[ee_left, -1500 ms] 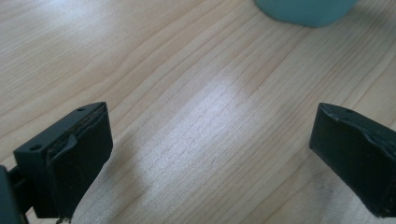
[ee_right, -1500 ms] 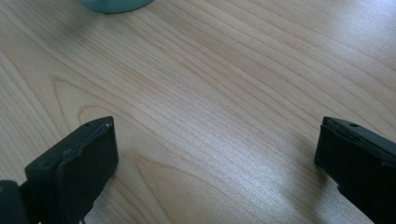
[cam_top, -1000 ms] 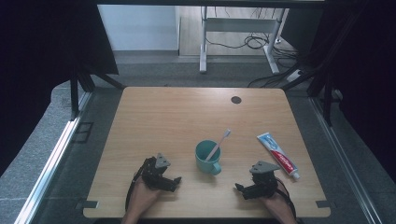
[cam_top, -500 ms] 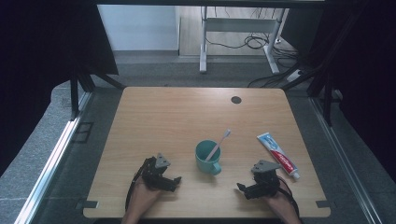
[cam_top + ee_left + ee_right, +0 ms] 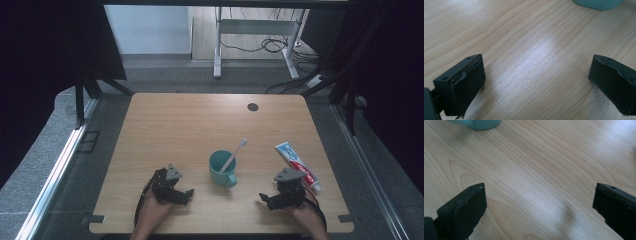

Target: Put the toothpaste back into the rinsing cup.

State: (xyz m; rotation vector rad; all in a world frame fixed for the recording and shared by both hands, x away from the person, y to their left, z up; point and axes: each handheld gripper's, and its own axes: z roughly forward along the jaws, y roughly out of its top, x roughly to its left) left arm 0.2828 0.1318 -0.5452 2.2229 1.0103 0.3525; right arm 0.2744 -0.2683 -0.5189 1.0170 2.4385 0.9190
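Note:
A teal mug (image 5: 223,169) stands near the front middle of the wooden table (image 5: 190,125), with a white toothbrush (image 5: 234,155) leaning out of it toward the back right. A toothpaste tube (image 5: 298,164) lies flat to the mug's right. My left gripper (image 5: 186,195) rests on the table to the left of the mug, open, jaws wide apart over bare wood (image 5: 536,75); the mug's base (image 5: 596,3) shows at the top edge of its view. My right gripper (image 5: 265,199) rests at the front right, beside the tube's near end, open and holding nothing; the mug's base (image 5: 480,123) shows at top left.
A small dark round hole (image 5: 252,107) sits near the table's far edge. Beyond the table stand a white desk frame (image 5: 250,45) and cables on the floor. A metal rail (image 5: 55,170) runs along the left side.

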